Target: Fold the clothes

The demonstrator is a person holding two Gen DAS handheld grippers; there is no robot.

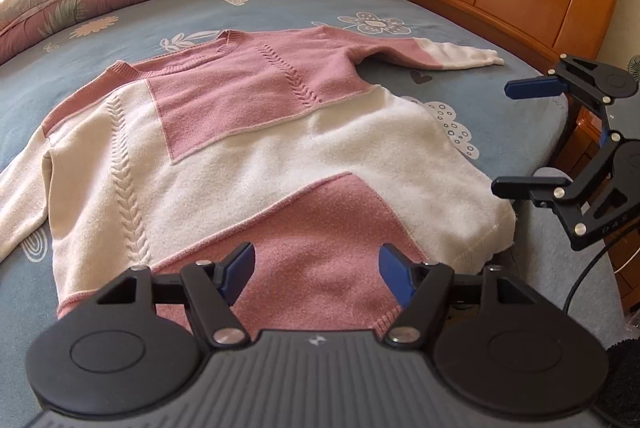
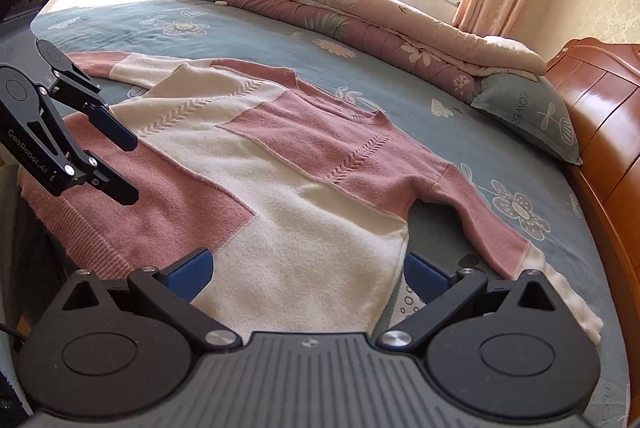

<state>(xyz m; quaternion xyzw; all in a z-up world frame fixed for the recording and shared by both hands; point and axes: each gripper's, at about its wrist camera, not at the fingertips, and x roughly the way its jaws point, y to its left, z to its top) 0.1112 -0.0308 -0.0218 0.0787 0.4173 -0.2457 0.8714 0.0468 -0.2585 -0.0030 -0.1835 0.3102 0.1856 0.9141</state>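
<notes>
Sweater (image 1: 256, 164) spread flat on the bed (image 1: 280, 8), both sleeves out.
Left gripper (image 1: 316, 270) and right gripper (image 2: 308, 274) hover wide, empty, over the hem; any fold needs matched, level pinches.

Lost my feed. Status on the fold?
Both grippers open, empty: left, right, at the hem. Sweater flat on the bed, sleeves out, unfolded. Nothing in the way.
</notes>
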